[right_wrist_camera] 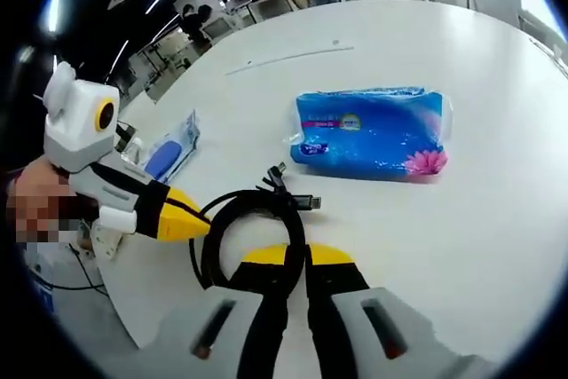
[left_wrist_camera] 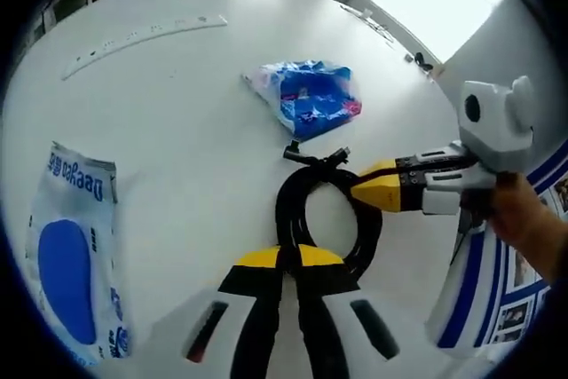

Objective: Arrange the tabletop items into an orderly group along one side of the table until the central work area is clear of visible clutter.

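Left gripper view: the left gripper [left_wrist_camera: 288,259] has its yellow-tipped jaws drawn together on the near arc of a coiled black cable [left_wrist_camera: 327,210], which lies on the white table [left_wrist_camera: 177,113] toward its near edge. The right gripper [left_wrist_camera: 366,191] enters from the right, its yellow tip pressed to the far side of the same coil; whether its jaws pinch the cable cannot be told from here. A blue tissue pack [left_wrist_camera: 309,95] lies beyond the coil, apart from it, toward the middle of the table. A white and blue pouch [left_wrist_camera: 71,255] lies near the table's left edge, and a long clear ruler [left_wrist_camera: 142,40] lies toward the far edge. Right gripper view: the right gripper [right_wrist_camera: 295,265] has its jaws closed on the near arc of the cable [right_wrist_camera: 253,228], whose plug ends [right_wrist_camera: 293,193] stick out loose toward the tissue pack [right_wrist_camera: 373,133]. The left gripper [right_wrist_camera: 182,217] comes in from the left with its tip against the coil. The pouch [right_wrist_camera: 173,153] lies near the table [right_wrist_camera: 461,237] edge behind it. Risk: with both grippers on one loose coil, pulling in different directions would likely spring the loops open and spread the cable across the middle. The free plug ends may drag and catch the tissue pack. A grip on a single strand may let the other loops drop away when lifted.
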A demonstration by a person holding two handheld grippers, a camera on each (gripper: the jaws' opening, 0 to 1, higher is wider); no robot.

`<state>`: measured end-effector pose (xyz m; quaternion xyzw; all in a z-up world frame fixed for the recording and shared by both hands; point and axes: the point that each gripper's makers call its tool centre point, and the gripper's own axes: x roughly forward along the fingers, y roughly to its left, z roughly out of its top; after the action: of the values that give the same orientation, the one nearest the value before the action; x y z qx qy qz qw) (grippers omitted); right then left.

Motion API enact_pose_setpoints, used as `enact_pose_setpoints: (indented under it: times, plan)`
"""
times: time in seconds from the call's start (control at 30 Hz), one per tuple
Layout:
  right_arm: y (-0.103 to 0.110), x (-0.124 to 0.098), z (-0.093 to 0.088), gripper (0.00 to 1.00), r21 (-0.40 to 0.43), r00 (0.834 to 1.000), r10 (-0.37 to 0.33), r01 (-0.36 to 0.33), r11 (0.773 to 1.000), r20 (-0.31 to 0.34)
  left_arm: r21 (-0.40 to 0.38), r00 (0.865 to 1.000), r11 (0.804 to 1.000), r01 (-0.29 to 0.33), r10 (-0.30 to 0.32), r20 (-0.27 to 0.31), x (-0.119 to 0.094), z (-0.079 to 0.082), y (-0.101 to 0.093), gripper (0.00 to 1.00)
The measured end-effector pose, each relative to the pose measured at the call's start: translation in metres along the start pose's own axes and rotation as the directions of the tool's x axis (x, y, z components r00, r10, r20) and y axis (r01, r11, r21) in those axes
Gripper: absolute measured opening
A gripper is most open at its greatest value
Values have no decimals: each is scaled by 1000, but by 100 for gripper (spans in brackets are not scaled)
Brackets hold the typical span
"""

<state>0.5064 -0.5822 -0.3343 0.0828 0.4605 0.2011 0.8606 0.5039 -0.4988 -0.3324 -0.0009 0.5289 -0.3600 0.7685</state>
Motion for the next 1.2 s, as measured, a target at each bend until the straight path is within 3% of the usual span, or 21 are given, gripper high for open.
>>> enact_pose_setpoints:
  times: [0.17, 0.47, 0.83, 1.2]
  plan:
    - [0, -1, -1, 8, -8, 1000, -6, 6, 1000, 1, 1, 1000, 1000, -9, 9, 8, 0, 0, 3, 5]
    - [-2, -4, 0, 18, -11, 1000, -8, 8, 1000, 15, -2, 1000, 1000, -21, 21, 18, -2, 0, 6, 21]
    - [1, -7, 5, 28, -28, 1000, -8, 9, 1000, 28, -1, 999, 1000, -17, 17, 28, -6, 3, 5, 26]
    - [2, -14, 14, 35, -36, 999, -15, 17, 999, 48, 10, 998, 1000, -29, 28, 54, -17, 9, 8, 37]
